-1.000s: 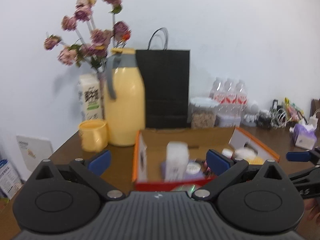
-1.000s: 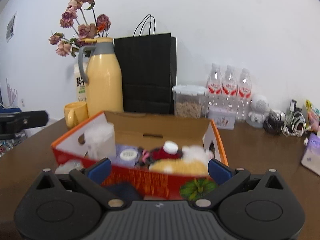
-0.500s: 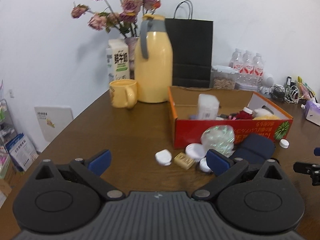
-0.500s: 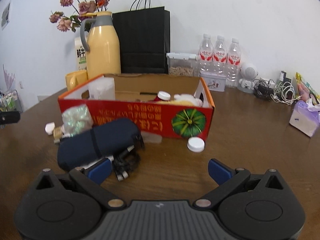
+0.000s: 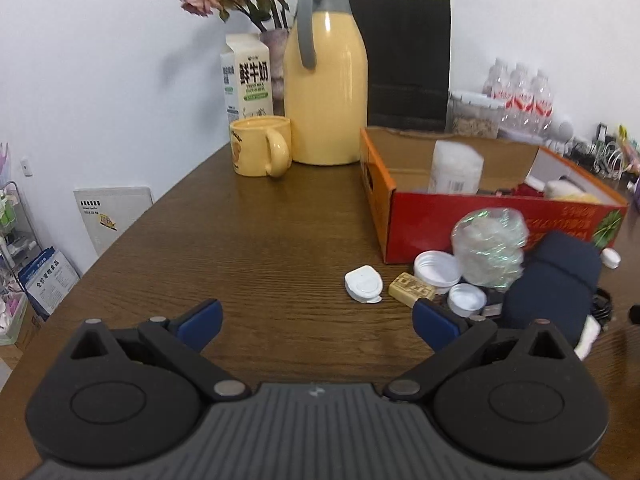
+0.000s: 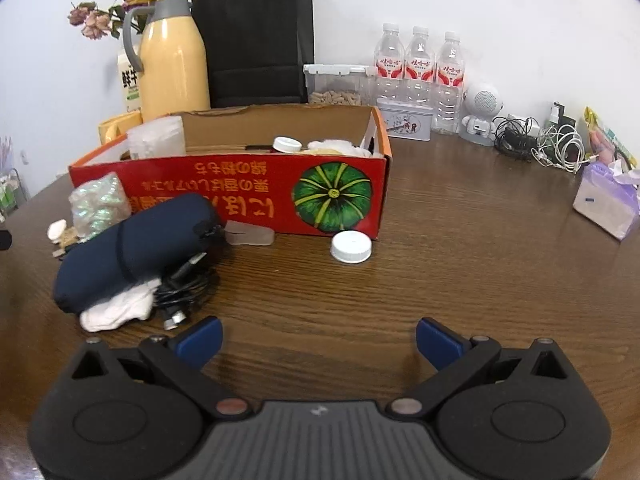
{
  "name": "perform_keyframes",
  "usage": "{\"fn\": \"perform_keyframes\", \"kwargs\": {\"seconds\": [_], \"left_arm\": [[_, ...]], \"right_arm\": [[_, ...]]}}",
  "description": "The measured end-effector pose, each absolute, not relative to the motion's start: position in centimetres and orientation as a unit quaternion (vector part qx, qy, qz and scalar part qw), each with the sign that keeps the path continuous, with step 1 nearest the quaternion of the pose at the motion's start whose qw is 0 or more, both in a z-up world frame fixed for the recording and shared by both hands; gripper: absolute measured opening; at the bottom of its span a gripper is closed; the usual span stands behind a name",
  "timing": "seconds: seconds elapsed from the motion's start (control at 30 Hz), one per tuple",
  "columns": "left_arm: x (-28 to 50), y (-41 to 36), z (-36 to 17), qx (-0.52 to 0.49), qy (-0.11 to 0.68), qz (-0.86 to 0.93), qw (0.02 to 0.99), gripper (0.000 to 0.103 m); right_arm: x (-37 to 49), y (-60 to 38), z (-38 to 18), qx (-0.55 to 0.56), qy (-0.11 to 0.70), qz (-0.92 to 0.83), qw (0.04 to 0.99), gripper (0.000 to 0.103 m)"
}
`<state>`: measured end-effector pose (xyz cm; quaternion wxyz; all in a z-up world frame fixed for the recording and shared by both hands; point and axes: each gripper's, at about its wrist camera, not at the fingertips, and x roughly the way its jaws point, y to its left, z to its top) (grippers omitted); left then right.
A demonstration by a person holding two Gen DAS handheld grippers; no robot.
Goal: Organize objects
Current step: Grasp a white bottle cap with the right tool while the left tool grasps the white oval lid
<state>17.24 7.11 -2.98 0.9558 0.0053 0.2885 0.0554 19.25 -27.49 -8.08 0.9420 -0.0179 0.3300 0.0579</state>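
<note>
A red and orange cardboard box [image 6: 240,196] [image 5: 460,216] holds a white jar, a red bottle and other items. In front of it lie a navy pouch [image 6: 132,248] [image 5: 552,280], a shiny plastic bag [image 5: 488,248], a white cloth [image 6: 120,312], a black cable [image 6: 184,284], white lids [image 6: 351,246] [image 5: 436,268], a white case [image 5: 363,283] and a small tan block [image 5: 411,289]. My left gripper [image 5: 316,320] is open and empty, short of the lids. My right gripper [image 6: 318,338] is open and empty, in front of the box.
A yellow thermos [image 5: 326,80], yellow mug [image 5: 260,148], milk carton [image 5: 246,76], flowers and a black paper bag [image 6: 256,36] stand at the back. Water bottles [image 6: 420,64], a snack tub, a tin, cables [image 6: 556,148] and a tissue pack [image 6: 604,200] stand to the right.
Both grippers have pulled back and away from the box, so the items lying in front of it came into view. Both stay open and empty.
</note>
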Motion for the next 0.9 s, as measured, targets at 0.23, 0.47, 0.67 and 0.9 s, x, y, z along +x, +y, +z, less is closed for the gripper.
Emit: {"fn": "perform_keyframes", "kwargs": {"seconds": [0.23,0.47,0.67,0.9], "left_arm": [[21.2,7.3,-4.9,0.019,0.326,0.06,0.943,0.103],[23.2,7.3,-5.6,0.042,0.324,0.042,0.944,0.093],[24.1,7.4,-5.4,0.017,0.317,-0.005,0.948,0.048],[23.9,7.6,-5.3,0.0,0.313,-0.016,0.95,0.029]], "right_arm": [[21.6,-28.1,-8.3,-0.031,0.34,0.049,0.939,0.103],[24.6,-28.3,-8.2,-0.048,0.342,0.042,0.938,0.103],[26.8,-28.7,-8.3,-0.021,0.337,0.044,0.94,0.088],[26.9,-28.8,-8.1,-0.007,0.318,0.053,0.947,0.028]]}}
